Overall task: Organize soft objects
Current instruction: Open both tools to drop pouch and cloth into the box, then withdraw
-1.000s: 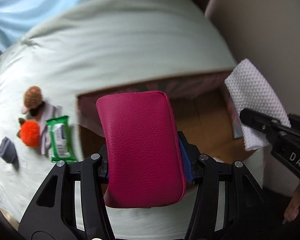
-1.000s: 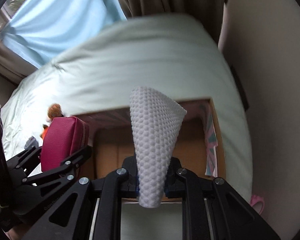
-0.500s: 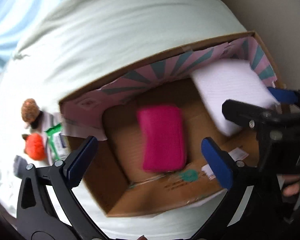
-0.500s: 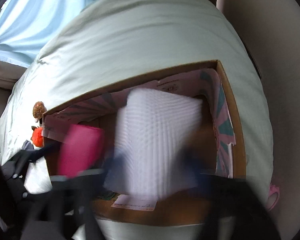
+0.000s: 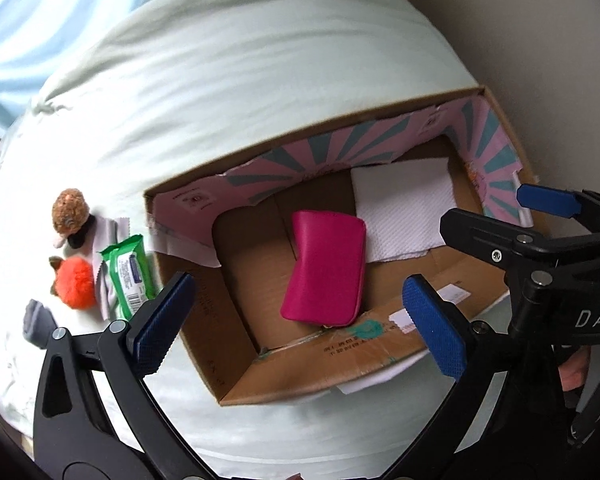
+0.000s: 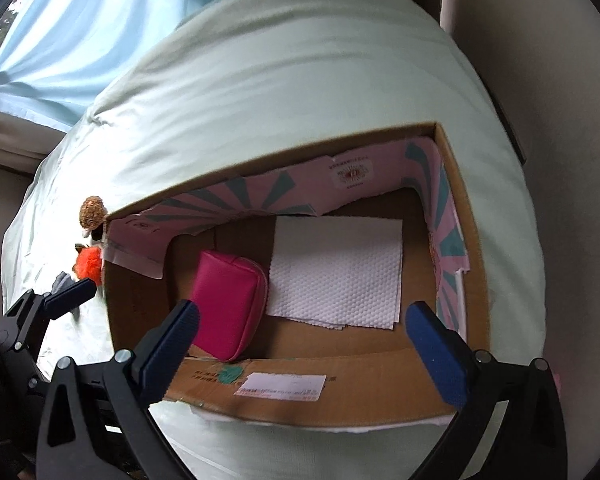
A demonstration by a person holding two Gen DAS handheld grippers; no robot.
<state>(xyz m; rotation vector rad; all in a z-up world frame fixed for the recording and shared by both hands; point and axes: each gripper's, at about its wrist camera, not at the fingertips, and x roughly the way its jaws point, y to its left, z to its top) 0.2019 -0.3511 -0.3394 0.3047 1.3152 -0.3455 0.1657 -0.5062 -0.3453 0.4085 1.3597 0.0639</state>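
One pink pouch [image 5: 325,268] and one white paper towel [image 5: 404,216] lie side by side in the box [image 5: 236,376]. Both grippers, left [image 5: 300,326] and right [image 6: 302,346], hold nothing, jaws wide apart. Left of the box sit two plush toys [image 5: 76,288] and one green wipes pack [image 5: 130,276].

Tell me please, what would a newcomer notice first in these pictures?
The bright pink pouch lies on the floor of the open cardboard box, with a white paper towel beside it to the right. Outside the box's left wall, on the pale bed sheet, sits a small cluster: an orange pompom and a green wipes pack.
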